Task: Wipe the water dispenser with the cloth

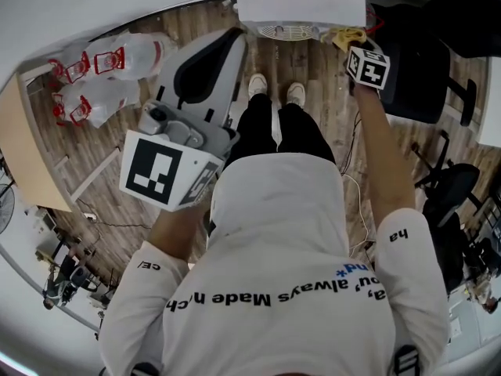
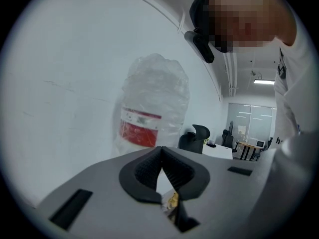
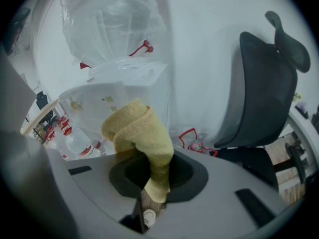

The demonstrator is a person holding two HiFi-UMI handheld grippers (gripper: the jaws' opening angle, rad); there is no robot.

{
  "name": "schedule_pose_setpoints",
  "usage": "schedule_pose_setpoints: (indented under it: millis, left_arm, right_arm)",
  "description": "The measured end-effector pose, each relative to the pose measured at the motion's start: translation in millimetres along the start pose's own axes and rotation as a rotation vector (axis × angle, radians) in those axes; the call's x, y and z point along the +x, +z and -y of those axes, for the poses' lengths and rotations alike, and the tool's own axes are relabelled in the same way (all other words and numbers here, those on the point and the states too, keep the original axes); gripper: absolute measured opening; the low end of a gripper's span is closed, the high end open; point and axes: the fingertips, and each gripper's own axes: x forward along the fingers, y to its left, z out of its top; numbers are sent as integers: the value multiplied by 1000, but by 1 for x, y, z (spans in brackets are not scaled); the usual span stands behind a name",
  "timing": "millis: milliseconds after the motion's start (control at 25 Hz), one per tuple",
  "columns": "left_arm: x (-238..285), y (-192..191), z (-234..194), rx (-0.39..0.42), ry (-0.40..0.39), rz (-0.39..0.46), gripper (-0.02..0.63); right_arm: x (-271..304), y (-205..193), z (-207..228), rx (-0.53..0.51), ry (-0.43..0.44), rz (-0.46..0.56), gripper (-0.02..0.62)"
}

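The white water dispenser (image 1: 301,2) stands in front of my feet, its body (image 3: 117,101) close ahead in the right gripper view. A plastic-wrapped bottle (image 3: 109,24) sits on top of it. My right gripper (image 3: 157,168) is shut on a folded yellow cloth (image 3: 142,133), and the cloth's top lies against the dispenser's front. In the head view the cloth (image 1: 348,37) shows beside the dispenser's right corner, just past the right gripper (image 1: 356,49). My left gripper (image 1: 233,39) is held up to the left, shut and holding nothing. The left gripper (image 2: 161,151) points at the wrapped bottle (image 2: 152,103).
A black office chair (image 1: 415,61) stands close to the right of the dispenser. Several spare water bottles (image 1: 117,57) lie on the wooden floor at the left. A white wall (image 2: 65,83) runs behind the dispenser. Desks and chairs stand farther off at the right.
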Motion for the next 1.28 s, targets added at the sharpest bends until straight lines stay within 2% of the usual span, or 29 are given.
schedule_pose_setpoints:
  millis: [800,960,1280]
  left_arm:
    - [24,-43,-1,-27,-27,-40,18]
    - [29,-51,-4,-28,-30,-48,18]
    - [42,-62,-5,-28,-42,-58,18]
  right_arm:
    - [28,-17,9,18,-18,-5,61]
    - [28,-10,13,18,-39,-5,61]
    - [42,-21,16,39,-23,-15,61]
